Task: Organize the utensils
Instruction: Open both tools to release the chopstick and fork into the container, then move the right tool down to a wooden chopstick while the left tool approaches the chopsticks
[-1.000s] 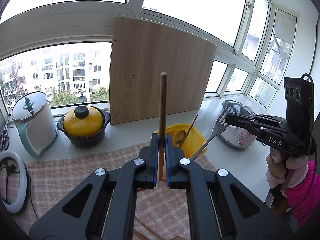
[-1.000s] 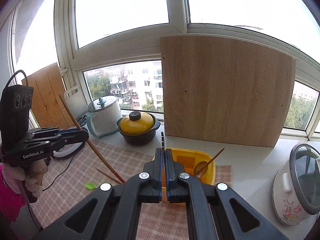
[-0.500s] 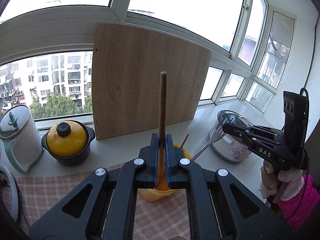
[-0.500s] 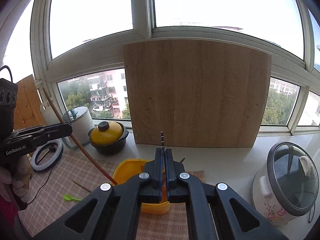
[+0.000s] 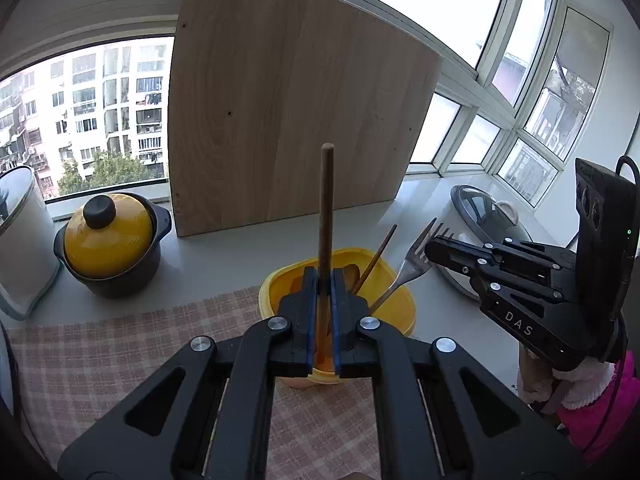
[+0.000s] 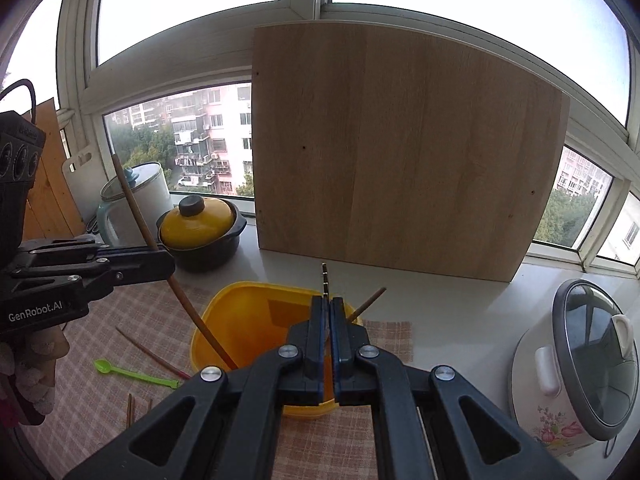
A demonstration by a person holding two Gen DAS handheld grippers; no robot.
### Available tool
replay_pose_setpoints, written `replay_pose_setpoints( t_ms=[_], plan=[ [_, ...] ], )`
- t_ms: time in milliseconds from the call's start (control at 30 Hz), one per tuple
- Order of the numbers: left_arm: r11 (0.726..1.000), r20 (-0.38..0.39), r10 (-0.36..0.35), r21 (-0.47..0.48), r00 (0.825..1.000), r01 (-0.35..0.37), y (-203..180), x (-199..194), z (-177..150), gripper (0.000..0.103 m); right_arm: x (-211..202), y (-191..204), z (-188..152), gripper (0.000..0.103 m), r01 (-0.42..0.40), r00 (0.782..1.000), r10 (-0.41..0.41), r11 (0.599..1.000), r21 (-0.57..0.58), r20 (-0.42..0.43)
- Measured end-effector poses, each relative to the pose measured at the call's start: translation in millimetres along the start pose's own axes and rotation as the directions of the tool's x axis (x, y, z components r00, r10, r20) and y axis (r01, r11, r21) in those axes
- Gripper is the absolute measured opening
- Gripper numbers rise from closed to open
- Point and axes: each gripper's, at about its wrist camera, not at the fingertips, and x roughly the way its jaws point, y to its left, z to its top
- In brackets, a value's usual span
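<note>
I have both tools loaded and poised over the yellow tub (image 6: 256, 320), so the step in hand is dropping two utensils into it. On the left, my left gripper (image 5: 324, 312) is clamped on a long wooden stick (image 5: 326, 216); seen from the right wrist its lower end already dips inside the tub's near-left corner. To its right, my right gripper (image 6: 328, 328) is pinched shut on a metal fork (image 5: 412, 264), tines up, handle angled down into the tub beside a wooden spoon (image 5: 370, 260) already resting there. Next, I judge, each tool needs lowering a little and then releasing, so the pieces lean on the rim rather than tip out.

More remains on the checked cloth (image 6: 80, 412) at near left: a green spoon (image 6: 132, 374) and loose chopsticks (image 6: 152, 354). The cloth lies on a pale sill counter under big windows. A yellow-lidded pot (image 6: 202, 224) stands far left, a wooden board (image 6: 400, 160) leans against the glass behind, and a rice cooker (image 6: 580, 368) sits at the right.
</note>
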Motion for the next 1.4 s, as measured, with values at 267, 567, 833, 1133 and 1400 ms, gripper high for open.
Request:
replay_pose_setpoints(
  t_ms=[267, 567, 833, 1133, 1400],
  plan=[
    [1.000, -0.057, -0.008, -0.016, 0.998, 0.008, 1, 23, -11, 0.004, 29, 14, -5, 0.000, -0.027, 0.998, 0.026, 0.999, -0.017, -0.062],
    [1.000, -0.101, 0.002, -0.002, 0.995, -0.003, 2, 26, -17, 0.007, 36, 17, -8, 0.035, -0.043, 0.996, 0.042, 0.999, -0.005, -0.077],
    [0.999, -0.075, 0.025, -0.018, 0.997, -0.027, 22, -5, -23, 0.033, 12, 9, -9, 0.064, -0.049, 0.999, 0.050, 0.998, 0.043, -0.018],
    [0.990, -0.067, 0.132, 0.066, 0.989, -0.128, 62, -55, -54, 0.033, -21, 24, -24, 0.092, -0.104, 0.993, 0.102, 0.994, 0.036, 0.051],
    [0.976, -0.150, 0.216, 0.027, 0.965, -0.215, 113, -77, -108, 0.033, -28, 62, -45, 0.103, -0.174, 0.982, 0.177, 0.983, -0.048, 0.064]
  ],
)
